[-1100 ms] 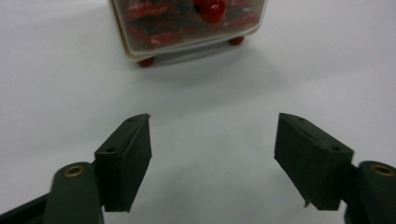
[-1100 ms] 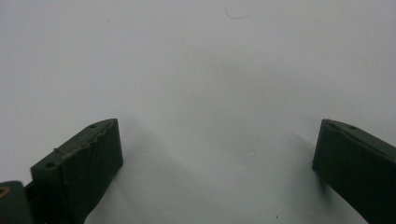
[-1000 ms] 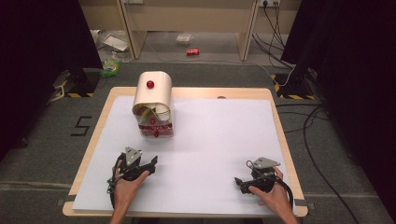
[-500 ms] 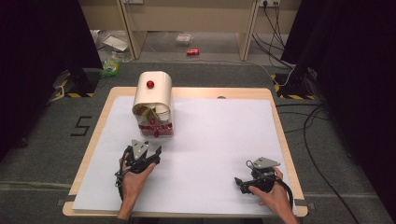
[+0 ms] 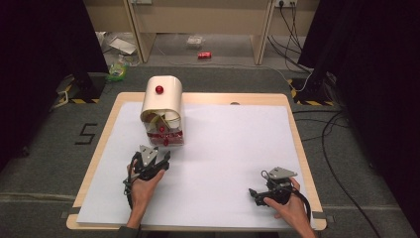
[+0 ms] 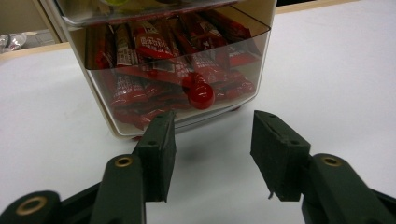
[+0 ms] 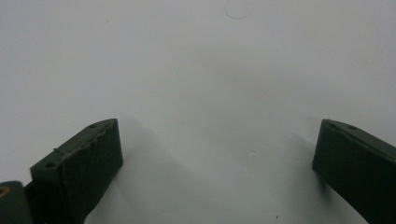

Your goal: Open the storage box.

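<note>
From the high view, a cream, round-topped plastic cabinet with a red knob (image 5: 162, 111) stands at the far left of the white-covered wooden table (image 5: 233, 148), and the left gripper (image 5: 157, 159) sits just in front of it, near but not touching. The left gripper view brings out what that one cannot — the clear plastic bottom drawer (image 6: 177, 70) is packed with red snack packets (image 6: 154, 51) lying at all angles, and a glossy red round knob (image 6: 200, 94) sticks out from its front. White lettering runs along the packets, too blurred to read. The left gripper's jaws stand apart, with the knob beyond the gap between them. The right gripper (image 5: 258, 193) rests over bare white table at the near right, well apart from the cabinet — its jaws spread wide.
</note>
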Available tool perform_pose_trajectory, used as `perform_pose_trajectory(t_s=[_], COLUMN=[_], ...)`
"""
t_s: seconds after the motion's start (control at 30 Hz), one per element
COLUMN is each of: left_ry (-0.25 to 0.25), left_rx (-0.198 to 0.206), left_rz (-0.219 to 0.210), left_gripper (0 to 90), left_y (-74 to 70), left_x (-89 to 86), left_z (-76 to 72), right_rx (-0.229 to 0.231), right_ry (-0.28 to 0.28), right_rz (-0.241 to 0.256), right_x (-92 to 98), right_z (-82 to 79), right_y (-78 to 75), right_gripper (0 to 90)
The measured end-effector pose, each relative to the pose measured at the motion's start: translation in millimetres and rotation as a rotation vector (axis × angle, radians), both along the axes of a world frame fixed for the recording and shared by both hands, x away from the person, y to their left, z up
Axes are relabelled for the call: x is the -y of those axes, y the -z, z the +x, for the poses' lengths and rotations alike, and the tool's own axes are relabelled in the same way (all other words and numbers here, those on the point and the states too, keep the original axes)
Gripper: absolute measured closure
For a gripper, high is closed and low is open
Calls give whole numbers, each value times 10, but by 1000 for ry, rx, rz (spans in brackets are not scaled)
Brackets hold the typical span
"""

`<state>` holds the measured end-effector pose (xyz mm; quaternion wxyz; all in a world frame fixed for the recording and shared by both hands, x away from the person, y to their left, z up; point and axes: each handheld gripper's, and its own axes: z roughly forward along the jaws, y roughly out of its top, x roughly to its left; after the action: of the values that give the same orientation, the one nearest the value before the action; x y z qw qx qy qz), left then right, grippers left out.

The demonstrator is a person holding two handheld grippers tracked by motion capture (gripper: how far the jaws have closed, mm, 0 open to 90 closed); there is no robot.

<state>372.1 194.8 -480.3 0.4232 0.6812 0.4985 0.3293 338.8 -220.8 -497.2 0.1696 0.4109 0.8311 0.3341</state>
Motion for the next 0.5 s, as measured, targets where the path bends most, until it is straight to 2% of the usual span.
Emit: perform_pose_trajectory(t_s=[0.17,0.27,0.37,0.5], left_ry=[-7,-19,-24,-44], left_rx=[5,24,32,35], left_rz=[-2,3,14,7], left_gripper=[517,569,593,616], left_y=[4,10,21,60], left_x=[3,19,47,50], left_z=[59,75,93,128], right_rx=[0,0,0,0], right_ry=[-1,-1,-1,-1], right_rz=[0,-1,-1,-1], right_x=[1,1,1,1], right_z=[2,2,3,3], right_y=[0,1,0,1], right_gripper=[19,19,18,18])
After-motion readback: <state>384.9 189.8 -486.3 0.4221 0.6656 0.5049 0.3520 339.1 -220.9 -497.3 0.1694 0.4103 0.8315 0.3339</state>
